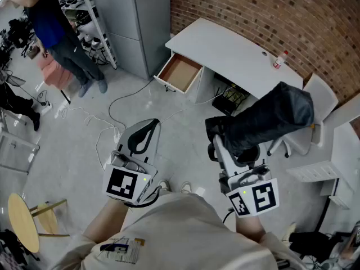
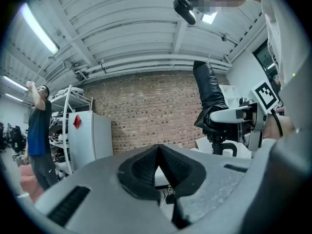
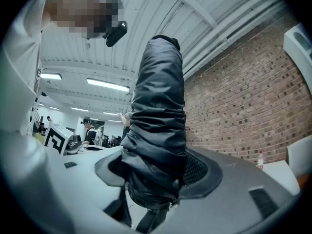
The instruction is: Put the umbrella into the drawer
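Observation:
My right gripper (image 1: 226, 144) is shut on a black folded umbrella (image 1: 270, 118), which sticks out past its jaws toward the upper right. In the right gripper view the umbrella (image 3: 158, 126) fills the space between the dark pads (image 3: 197, 168) and rises upright. My left gripper (image 1: 140, 136) is level beside it, shut with nothing between its pads (image 2: 141, 167). Far ahead, the wooden-bottomed drawer (image 1: 180, 73) stands pulled open under the left end of a white desk (image 1: 236, 48). Both grippers are well short of the drawer.
A small bottle (image 1: 279, 59) stands on the desk. White chairs (image 1: 318, 97) are at the right, a grey cabinet (image 1: 135, 21) left of the desk. Cables (image 1: 101, 125) trail over the floor. A person in blue (image 1: 53, 21) stands upper left; a round wooden stool (image 1: 22, 224) is lower left.

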`<action>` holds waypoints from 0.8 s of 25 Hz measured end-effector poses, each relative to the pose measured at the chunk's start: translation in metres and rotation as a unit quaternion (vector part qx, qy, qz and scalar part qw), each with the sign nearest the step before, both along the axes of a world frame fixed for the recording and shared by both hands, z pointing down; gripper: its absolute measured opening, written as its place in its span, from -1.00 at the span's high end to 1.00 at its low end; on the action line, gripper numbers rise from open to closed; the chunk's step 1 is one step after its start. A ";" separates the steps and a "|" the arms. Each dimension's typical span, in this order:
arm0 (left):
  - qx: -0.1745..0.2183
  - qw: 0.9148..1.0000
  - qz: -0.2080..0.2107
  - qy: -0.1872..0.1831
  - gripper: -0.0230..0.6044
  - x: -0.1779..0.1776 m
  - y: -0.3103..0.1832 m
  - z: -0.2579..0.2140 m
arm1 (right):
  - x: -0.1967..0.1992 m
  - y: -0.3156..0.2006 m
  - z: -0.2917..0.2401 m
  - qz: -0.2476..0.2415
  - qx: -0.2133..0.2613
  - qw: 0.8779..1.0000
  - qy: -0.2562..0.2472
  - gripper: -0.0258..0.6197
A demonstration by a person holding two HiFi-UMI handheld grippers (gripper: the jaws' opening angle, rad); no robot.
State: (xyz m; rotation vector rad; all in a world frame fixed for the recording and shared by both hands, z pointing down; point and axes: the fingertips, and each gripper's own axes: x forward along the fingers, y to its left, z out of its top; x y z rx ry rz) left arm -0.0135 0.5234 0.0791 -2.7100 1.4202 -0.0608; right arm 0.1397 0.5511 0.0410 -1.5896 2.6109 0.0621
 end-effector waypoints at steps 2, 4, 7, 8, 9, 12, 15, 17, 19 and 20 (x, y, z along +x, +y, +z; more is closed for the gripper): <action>-0.006 1.000 0.002 -0.005 0.90 0.001 -0.001 0.005 | 0.001 -0.002 0.003 -0.002 -0.001 1.000 0.000 0.08; -0.008 1.000 0.003 -0.008 0.90 0.004 -0.003 0.008 | 0.003 -0.006 0.004 -0.004 -0.004 1.000 -0.003 0.08; -0.009 1.000 0.004 -0.009 0.90 0.011 -0.008 0.009 | 0.009 -0.013 0.005 -0.012 -0.013 1.000 -0.016 0.08; -0.010 1.000 0.004 -0.010 0.90 0.013 -0.010 0.009 | 0.012 -0.016 0.006 -0.015 -0.017 1.000 -0.017 0.08; -0.010 1.000 0.003 -0.011 0.90 0.014 -0.011 0.010 | 0.013 -0.017 0.007 -0.017 -0.019 1.000 -0.017 0.08; -0.010 1.000 0.002 -0.011 0.90 0.019 -0.015 0.010 | 0.017 -0.022 0.012 -0.020 -0.025 0.999 -0.006 0.08; -0.012 1.000 -0.002 -0.010 0.90 0.025 -0.019 0.012 | 0.022 -0.028 0.016 -0.025 -0.029 0.999 -0.004 0.08; -0.014 1.000 -0.006 -0.012 0.90 0.030 -0.024 0.013 | 0.027 -0.034 0.018 -0.029 -0.032 0.999 -0.004 0.08; -0.015 1.000 -0.010 -0.013 0.90 0.036 -0.027 0.013 | 0.032 -0.039 0.020 -0.033 -0.035 0.999 -0.001 0.08; -0.015 1.000 -0.012 -0.013 0.90 0.038 -0.029 0.013 | 0.035 -0.041 0.021 -0.035 -0.037 0.999 0.000 0.08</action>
